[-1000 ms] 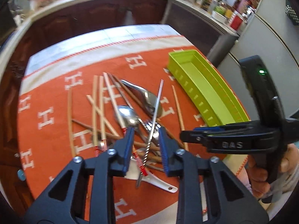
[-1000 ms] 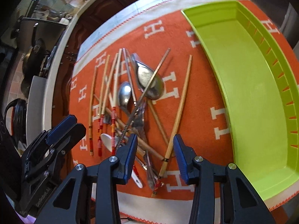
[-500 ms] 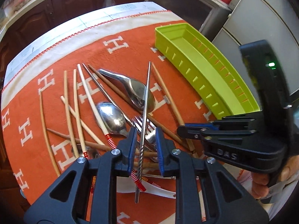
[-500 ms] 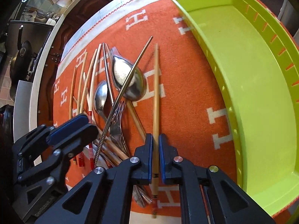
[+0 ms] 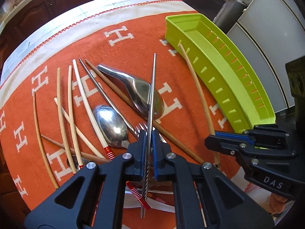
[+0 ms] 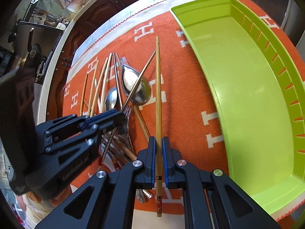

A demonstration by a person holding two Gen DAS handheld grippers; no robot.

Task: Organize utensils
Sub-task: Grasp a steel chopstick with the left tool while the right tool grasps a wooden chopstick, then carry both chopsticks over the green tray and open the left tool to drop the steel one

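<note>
A pile of utensils lies on an orange cloth [image 5: 118,57]: several wooden chopsticks, two steel spoons [image 5: 112,126] and a fork. My left gripper [image 5: 147,133] is shut on a metal chopstick [image 5: 152,87] and holds it over the pile. My right gripper [image 6: 158,140] is shut on a bamboo chopstick [image 6: 158,87], raised above the cloth. The left gripper shows in the right wrist view [image 6: 114,116], the right one in the left wrist view [image 5: 211,140]. A lime green tray [image 6: 247,87] stands to the right; it also shows in the left wrist view [image 5: 213,57].
The cloth's white border [image 5: 95,17] runs along the far edge, with dark wooden cabinets [image 5: 57,2] beyond. Grey appliance doors [image 5: 266,30] stand right of the tray. A white utensil lies under the pile near the cloth's front edge.
Both grippers closed, the left on the metal chopstick and the right on the bamboo chopstick. Both chopsticks have been lifted off the pile and now point straight ahead.
</note>
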